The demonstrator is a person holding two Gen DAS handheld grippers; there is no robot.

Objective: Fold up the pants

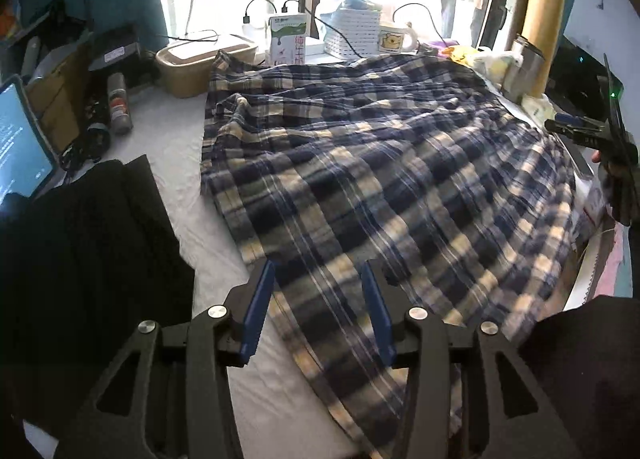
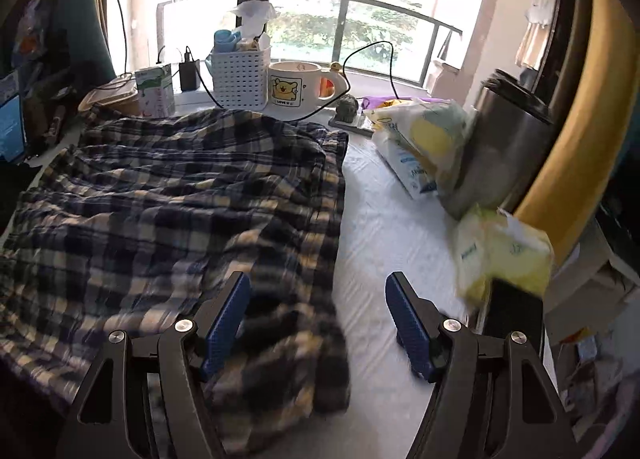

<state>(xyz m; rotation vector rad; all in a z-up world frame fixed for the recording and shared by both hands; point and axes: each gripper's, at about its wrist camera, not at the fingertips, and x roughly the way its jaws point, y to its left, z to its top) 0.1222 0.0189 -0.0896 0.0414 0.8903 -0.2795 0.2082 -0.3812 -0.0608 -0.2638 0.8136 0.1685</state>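
At the back of the surface, in the upper middle of your right wrist view, stands one white perforated basket [image 2: 240,79]. It holds a blue object, some small packets and a tuft of white tissue sticking out of the top. Just to its right is one cream mug [image 2: 298,87] with a yellow bear on it; you cannot see what is inside. Just left of the basket stands one green-and-white carton [image 2: 155,95], and left of that, at the pants' far corner, one tan lidded box [image 2: 108,97], closed. On the right side of that view are one steel tumbler [image 2: 504,147] with a dark lid and two soft packets: one [image 2: 420,139] leaning against the tumbler, one [image 2: 504,255] lower down, blurred.

The plaid pants [image 1: 380,179] lie spread and wrinkled over the white surface [image 1: 168,147], filling the centre of your left wrist view. In the lower left of that view lies one black garment [image 1: 88,243].

Your left gripper [image 1: 318,271] has its two blue pads spread apart with a plaid edge lying between them, nothing pinched. Your right gripper [image 2: 318,283] is spread wider, its left pad over the pants' right edge and its right pad over bare surface, also gripping nothing.
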